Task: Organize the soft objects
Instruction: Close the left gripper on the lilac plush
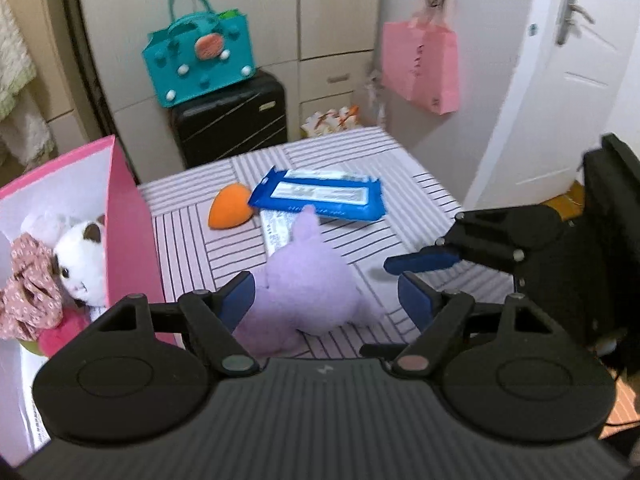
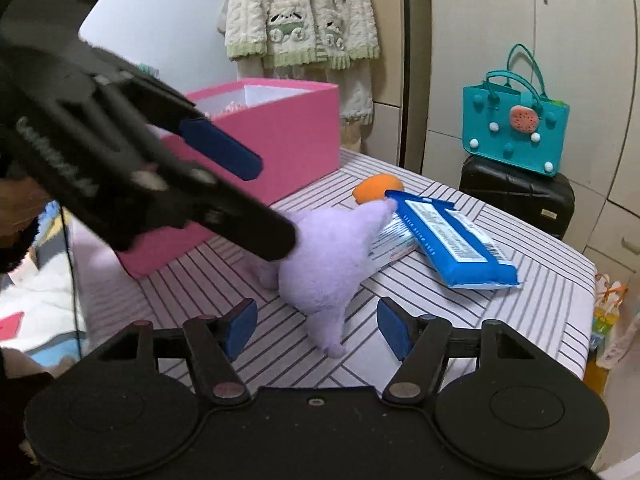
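Observation:
A purple plush toy (image 1: 312, 280) (image 2: 324, 256) lies on the striped tabletop (image 1: 404, 168). My left gripper (image 1: 326, 300) is open around its body: the left pad sits close beside it and the right pad is clear. My right gripper (image 2: 318, 328) is open too, with the plush's lower tip between its fingers and untouched. In the right wrist view the left gripper (image 2: 272, 204) reaches in from the upper left over the plush. One blue finger (image 1: 420, 262) of the right gripper shows at the right. The pink box (image 1: 128, 232) (image 2: 288, 128) holds a white plush cat (image 1: 82, 264) and a floral scrunchie (image 1: 28, 288).
An orange sponge (image 1: 230, 210), a blue wipes pack (image 1: 324, 196) and a white pack (image 1: 276, 232) lie behind the plush. Past the table, a teal bag (image 1: 200, 64) sits on a black suitcase (image 1: 232, 120). A pink paper bag (image 1: 420, 68) hangs by the white door.

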Demonstrator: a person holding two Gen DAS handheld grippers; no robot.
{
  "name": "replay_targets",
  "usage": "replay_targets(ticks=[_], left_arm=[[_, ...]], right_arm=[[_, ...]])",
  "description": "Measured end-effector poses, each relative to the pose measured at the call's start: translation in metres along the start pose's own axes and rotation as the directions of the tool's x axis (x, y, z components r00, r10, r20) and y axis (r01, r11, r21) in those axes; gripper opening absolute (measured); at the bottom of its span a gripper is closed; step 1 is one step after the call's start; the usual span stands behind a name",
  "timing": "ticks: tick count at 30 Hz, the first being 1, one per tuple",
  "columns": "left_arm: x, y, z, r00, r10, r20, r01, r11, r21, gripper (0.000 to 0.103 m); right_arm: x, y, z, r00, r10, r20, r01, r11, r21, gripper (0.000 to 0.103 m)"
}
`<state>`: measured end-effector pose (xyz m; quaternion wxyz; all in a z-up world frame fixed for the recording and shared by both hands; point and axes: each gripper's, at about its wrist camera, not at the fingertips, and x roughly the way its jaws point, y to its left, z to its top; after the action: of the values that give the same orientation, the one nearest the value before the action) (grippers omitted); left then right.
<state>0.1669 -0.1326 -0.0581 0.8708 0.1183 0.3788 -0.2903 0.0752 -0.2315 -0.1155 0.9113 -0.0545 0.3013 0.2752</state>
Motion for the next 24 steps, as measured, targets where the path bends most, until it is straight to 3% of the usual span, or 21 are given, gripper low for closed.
replay_targets(ticks=[4, 11, 14, 15, 24], left_arm=[[0.017, 0.002, -0.004, 0.999, 0.047, -0.012, -0.047, 0.999, -0.013, 0.078], [0.03, 0.014, -0.006, 1.0, 0.014, -0.013, -0.016, 0.992, -0.129, 0.078], [0.033, 0.016, -0.007, 1.0, -0.012, -0.014, 0.009, 0.986, -0.167, 0.078], [0.034, 0.017, -0.008, 1.0, -0.023, -0.016, 0.019, 0.984, -0.179, 0.078], [0.033, 0.008, -0.022, 0.994, -0.108, 0.005, 0.106, 0.962, -0.251, 0.078]], right_arm=[[0.013, 0.02, 0.0, 0.997, -0.068, 0.022, 0.07, 0.99, -0.121, 0.071], [0.031, 0.032, 0.004, 0.991, -0.128, 0.042, 0.134, 0.975, -0.176, 0.072], [0.031, 0.03, 0.003, 0.992, -0.12, 0.049, 0.126, 0.981, -0.148, 0.068], [0.03, 0.029, 0.003, 0.992, -0.114, 0.048, 0.12, 0.985, -0.128, 0.059], [-0.004, 0.018, -0.013, 0.998, -0.059, 0.016, 0.058, 0.998, 0.039, 0.055]])
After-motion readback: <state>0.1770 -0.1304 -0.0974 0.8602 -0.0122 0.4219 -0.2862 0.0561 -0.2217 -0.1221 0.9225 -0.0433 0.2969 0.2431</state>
